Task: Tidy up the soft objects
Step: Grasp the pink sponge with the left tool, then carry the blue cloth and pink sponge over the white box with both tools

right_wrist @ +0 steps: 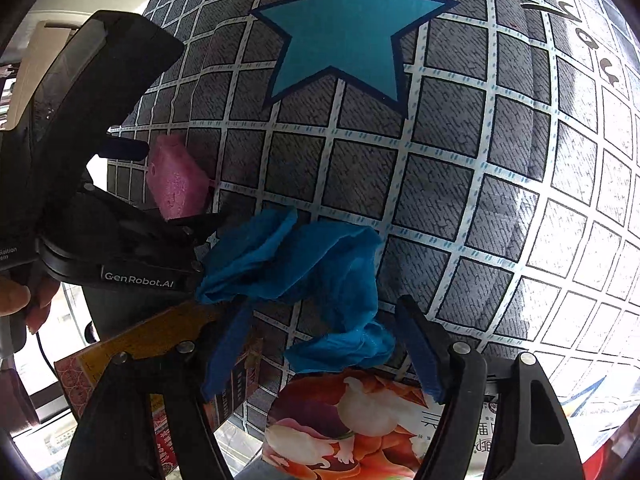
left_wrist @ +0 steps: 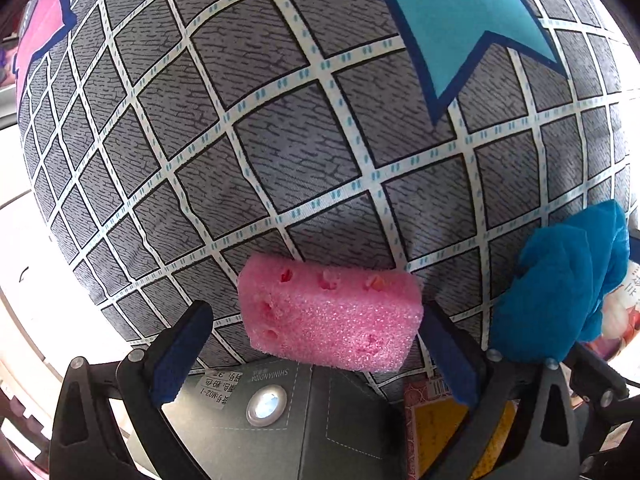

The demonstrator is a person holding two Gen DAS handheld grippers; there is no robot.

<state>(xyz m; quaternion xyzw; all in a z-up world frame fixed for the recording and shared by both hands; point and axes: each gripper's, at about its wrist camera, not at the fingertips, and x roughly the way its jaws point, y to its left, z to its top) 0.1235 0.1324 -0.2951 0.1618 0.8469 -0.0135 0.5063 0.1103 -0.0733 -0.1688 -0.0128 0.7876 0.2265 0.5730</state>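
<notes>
A pink sponge (left_wrist: pixel 332 316) lies between the fingers of my left gripper (left_wrist: pixel 316 312), against a large grey grid-patterned cushion (left_wrist: pixel 280 140) with a teal star. The right pad touches the sponge's end. A gap shows at the left pad (left_wrist: pixel 180 352), so the jaws stand open. In the right wrist view the same sponge (right_wrist: pixel 176 184) sits in the left gripper (right_wrist: pixel 100 160) at the left. A crumpled blue cloth (right_wrist: pixel 320 276) rests against the cushion (right_wrist: pixel 440 180) between the open fingers of my right gripper (right_wrist: pixel 325 304), and neither pad presses on it. That cloth (left_wrist: pixel 560 288) shows at the left view's right edge.
Below the sponge is a grey box (left_wrist: pixel 320 412) with a label and a round metal button. A yellow and red patterned box (right_wrist: pixel 152 344) and a floral packet (right_wrist: pixel 360 412) lie beneath the cloth. A person's hand (right_wrist: pixel 20 300) holds the left gripper's handle.
</notes>
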